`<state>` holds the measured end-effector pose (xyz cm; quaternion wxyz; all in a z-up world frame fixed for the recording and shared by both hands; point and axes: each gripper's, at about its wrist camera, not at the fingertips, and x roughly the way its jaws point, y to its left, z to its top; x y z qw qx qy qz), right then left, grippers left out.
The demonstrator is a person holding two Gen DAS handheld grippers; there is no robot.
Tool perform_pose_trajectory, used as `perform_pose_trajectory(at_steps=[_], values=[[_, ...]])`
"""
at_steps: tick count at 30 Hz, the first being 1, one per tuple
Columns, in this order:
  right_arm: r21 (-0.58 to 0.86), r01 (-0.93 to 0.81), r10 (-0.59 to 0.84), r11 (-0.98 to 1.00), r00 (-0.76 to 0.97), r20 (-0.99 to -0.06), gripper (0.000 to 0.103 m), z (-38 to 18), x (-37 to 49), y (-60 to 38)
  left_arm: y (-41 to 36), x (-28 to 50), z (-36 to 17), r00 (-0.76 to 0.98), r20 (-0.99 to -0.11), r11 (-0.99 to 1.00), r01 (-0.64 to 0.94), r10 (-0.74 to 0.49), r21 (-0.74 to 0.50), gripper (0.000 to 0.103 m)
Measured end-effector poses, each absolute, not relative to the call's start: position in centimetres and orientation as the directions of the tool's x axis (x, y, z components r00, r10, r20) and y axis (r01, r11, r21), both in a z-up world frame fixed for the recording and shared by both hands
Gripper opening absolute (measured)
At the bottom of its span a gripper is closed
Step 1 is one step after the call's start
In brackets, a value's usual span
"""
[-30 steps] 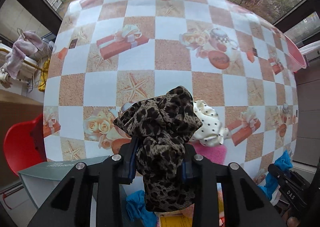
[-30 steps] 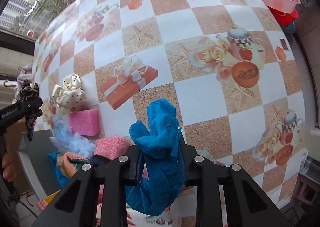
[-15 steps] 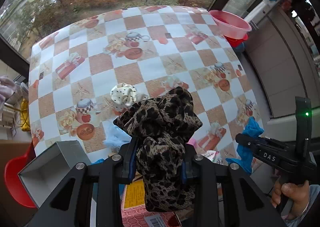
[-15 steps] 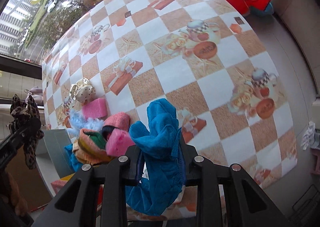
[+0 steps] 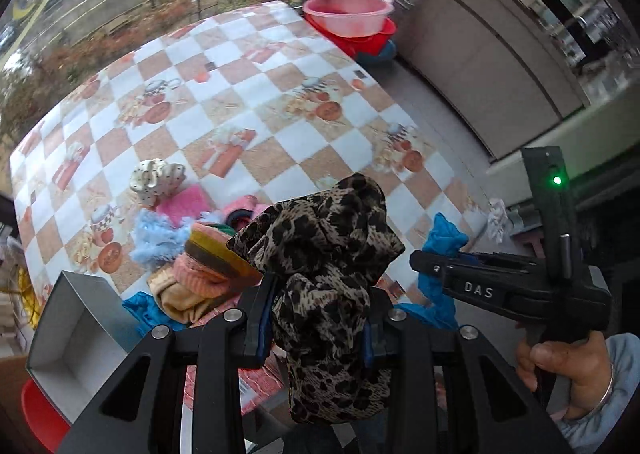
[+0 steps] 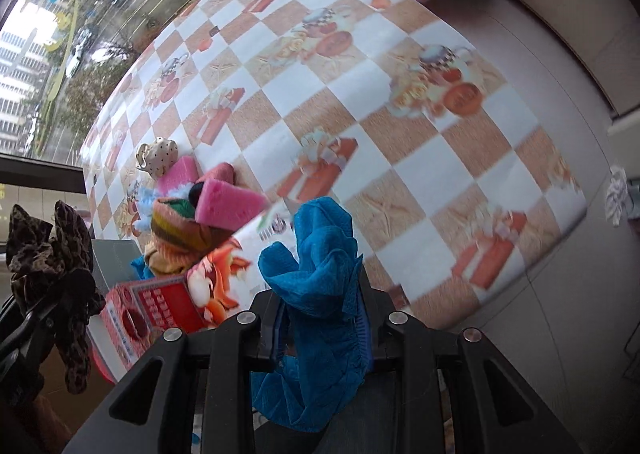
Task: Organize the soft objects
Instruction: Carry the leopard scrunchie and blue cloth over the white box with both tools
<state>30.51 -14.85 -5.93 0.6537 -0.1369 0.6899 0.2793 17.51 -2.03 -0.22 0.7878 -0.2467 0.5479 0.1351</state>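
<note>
Left wrist view: left hand-held gripper (image 5: 316,318) clamps leopard-print cloth (image 5: 320,254) bunched between its jaws.

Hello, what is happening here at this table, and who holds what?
A person is sorting soft things with two handheld grippers. The left gripper is shut on a leopard-print fabric scrunchie, and the right gripper is shut on a bright blue cloth. Both are held above the checkered tablecloth. A pile of soft items lies beside an open grey box.
</note>
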Motion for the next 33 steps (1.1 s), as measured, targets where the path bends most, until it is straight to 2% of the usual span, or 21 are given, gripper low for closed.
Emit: perform_pose_trajectory(at_steps=[10, 14, 26, 33], values=[[0.211, -0.522, 0.183, 0.826, -0.105, -0.978, 0.03, -4.9, 27.8, -18.3, -6.7, 16.4, 0.8, 0.362, -0.923, 0.909, -0.328, -0.129, -0.256, 0.036], [0.213, -0.543, 0.18, 0.812, -0.114, -0.977, 0.03, -4.9, 27.8, -18.6, -8.0, 16.5, 0.2, 0.335, -0.931, 0.915, -0.313, -0.144, -0.254, 0.036], [0.238, -0.675, 0.178, 0.698, -0.158, -0.971, 0.03, -4.1, 28.1, -19.1, -11.6, 17.4, 0.3, 0.3, -0.947, 0.883, -0.406, -0.116, -0.237, 0.035], [0.264, -0.745, 0.189, 0.612, -0.187, -0.964, 0.03, -3.2, 27.1, -18.7, -11.7, 14.8, 1.1, 0.311, -0.949, 0.817, -0.531, -0.057, -0.223, 0.036]])
